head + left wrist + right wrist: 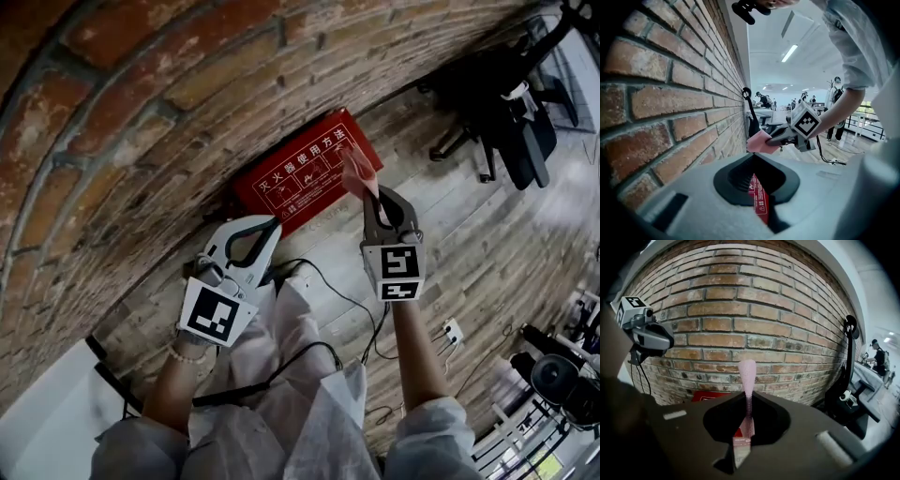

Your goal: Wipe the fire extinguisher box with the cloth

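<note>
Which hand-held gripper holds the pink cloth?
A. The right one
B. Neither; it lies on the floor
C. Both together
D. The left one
A: the cloth stands pinched between the jaws of the right hand-held gripper, above the red box. The left hand-held gripper has its jaws together with nothing between them.
</note>
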A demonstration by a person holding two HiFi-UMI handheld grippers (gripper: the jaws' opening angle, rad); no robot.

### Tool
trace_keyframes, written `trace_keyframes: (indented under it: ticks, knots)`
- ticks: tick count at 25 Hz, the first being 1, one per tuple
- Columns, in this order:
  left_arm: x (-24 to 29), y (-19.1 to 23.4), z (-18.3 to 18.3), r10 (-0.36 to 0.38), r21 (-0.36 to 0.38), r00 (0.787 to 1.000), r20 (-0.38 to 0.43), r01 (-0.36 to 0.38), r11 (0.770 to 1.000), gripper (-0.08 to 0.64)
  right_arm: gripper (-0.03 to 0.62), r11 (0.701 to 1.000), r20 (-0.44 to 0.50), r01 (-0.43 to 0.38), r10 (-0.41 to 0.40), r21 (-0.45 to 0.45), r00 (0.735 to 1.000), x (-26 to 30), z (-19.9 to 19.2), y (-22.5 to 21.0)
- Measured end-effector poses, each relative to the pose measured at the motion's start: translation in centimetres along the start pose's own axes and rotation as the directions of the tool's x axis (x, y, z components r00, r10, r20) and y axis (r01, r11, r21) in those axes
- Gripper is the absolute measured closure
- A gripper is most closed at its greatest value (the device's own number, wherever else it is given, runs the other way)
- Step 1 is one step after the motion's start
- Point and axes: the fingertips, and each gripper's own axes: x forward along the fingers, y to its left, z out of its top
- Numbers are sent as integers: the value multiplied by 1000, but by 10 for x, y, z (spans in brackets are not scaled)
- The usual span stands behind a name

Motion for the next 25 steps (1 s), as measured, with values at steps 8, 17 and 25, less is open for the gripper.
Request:
trace_keyframes:
  ticks: [8,17,25]
  knots:
    - [8,12,-26,21,-13,1000,-20,-21,1000,563,571,1000,-1,-14,14,-5,1000,59,8,-25]
    - [8,30,-51,57,-29,997,-43,-58,998,563,571,990,-67,37,-47,-137,997,115,-3,-54]
    - [1,37,-71,87,-61,993,-77,-92,994,563,571,960,-185,40,-94,-279,978,155,-27,-78]
